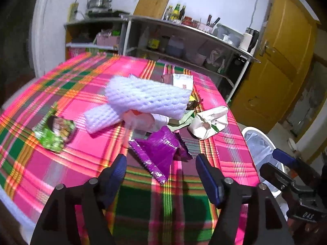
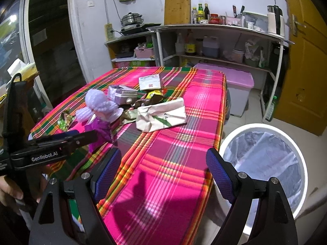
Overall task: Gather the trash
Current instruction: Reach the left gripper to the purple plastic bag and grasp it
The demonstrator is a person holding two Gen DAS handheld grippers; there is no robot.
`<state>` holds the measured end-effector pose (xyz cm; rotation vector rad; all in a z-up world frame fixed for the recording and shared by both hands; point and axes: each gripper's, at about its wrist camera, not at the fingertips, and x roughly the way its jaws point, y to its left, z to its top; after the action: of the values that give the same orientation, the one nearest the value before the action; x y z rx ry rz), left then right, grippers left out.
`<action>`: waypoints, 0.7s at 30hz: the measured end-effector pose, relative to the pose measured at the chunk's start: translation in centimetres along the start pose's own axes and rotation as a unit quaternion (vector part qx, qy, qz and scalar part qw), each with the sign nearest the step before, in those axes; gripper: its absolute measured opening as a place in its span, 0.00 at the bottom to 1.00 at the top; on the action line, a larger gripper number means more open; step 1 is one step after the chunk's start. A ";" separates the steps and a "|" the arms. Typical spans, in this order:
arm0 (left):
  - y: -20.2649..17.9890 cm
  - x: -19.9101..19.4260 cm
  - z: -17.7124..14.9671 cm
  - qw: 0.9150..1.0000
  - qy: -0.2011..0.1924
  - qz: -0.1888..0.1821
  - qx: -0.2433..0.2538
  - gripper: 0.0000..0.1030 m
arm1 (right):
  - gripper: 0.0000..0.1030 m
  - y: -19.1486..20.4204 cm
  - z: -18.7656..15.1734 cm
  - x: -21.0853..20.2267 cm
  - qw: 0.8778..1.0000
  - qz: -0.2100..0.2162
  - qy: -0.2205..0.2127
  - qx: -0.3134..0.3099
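Left gripper [image 1: 160,169], fingers spread wide and empty, faces the purple wrapper [image 1: 158,153] at lower centre on the tabletop [image 1: 81,159]; lower squarely before closing, right gripper [image 2: 163,167] likewise wide, empty.

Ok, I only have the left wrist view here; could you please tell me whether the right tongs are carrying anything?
Observer: No, the right tongs stand open with nothing between them, over the tablecloth.
Operator: Thank you. Is the bin beside the table open at the top?
Observer: Yes, the white bin has no lid, and a clear bag lines it; I see only the bag inside.
Operator: Is anything hidden behind the foam netting?
Observer: A small pale purple carton lies just behind the foam netting.
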<state>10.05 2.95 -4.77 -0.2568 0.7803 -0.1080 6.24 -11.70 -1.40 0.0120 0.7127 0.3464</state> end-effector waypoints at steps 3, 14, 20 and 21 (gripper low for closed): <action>0.0 1.3 0.3 1.000 0.011 -0.005 -0.022 0.72 | 0.83 -0.5 0.2 0.3 1.000 -0.003 0.002 0.005; 0.7 4.0 1.0 0.996 0.022 0.018 -0.080 0.75 | 0.83 -1.5 0.2 1.2 1.000 -0.005 0.007 0.012; 1.0 3.5 0.5 0.998 0.020 0.035 -0.055 0.47 | 0.83 -1.2 0.5 1.8 1.000 -0.001 0.010 0.008; 1.0 3.3 0.3 0.998 0.020 0.033 -0.053 0.46 | 0.83 -1.1 0.6 1.9 1.000 0.000 0.011 0.007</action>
<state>12.65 3.32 -7.06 -0.3292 0.8352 -0.0090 8.26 -12.08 -2.30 0.0210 0.7359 0.3425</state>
